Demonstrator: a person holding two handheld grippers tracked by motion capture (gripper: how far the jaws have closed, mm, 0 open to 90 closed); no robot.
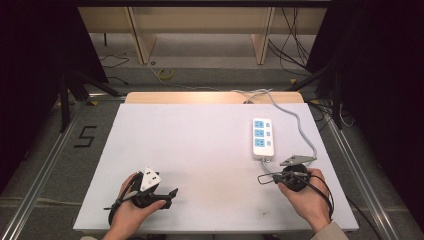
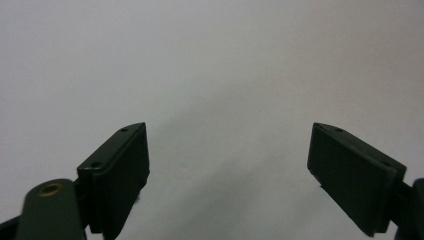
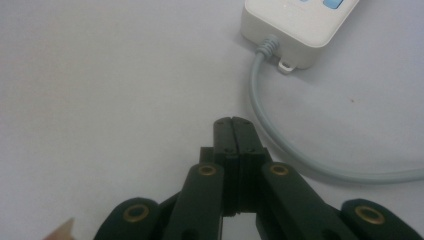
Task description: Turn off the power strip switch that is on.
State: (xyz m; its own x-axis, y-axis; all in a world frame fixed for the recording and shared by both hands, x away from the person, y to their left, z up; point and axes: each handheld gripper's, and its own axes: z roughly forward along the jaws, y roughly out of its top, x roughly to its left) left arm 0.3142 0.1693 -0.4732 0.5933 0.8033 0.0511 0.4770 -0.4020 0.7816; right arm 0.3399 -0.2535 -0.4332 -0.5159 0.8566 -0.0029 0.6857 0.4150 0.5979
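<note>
We see the white power strip [image 1: 263, 138] lying flat on the worktop [image 1: 200, 150], its grey cable [image 3: 280, 145] leaving the near end. Just below that near end the right hand-held gripper [image 1: 264, 178] sits clenched on nothing (jaws pressed together beside the cable, not touching it). Well left of the strip, the left hand-held gripper [image 1: 172, 192] hangs released, jaws wide over bare worktop.

One white power strip [image 1: 263, 138] lies on the surface [image 1: 200, 150], and it carries three blue sockets in a row (each with a small blue switch beside it, so three switches too). One grey cable [image 1: 300, 125] runs from it. Two hand-held grippers are there, left gripper [image 1: 170, 196] and right gripper [image 1: 264, 178].
</note>
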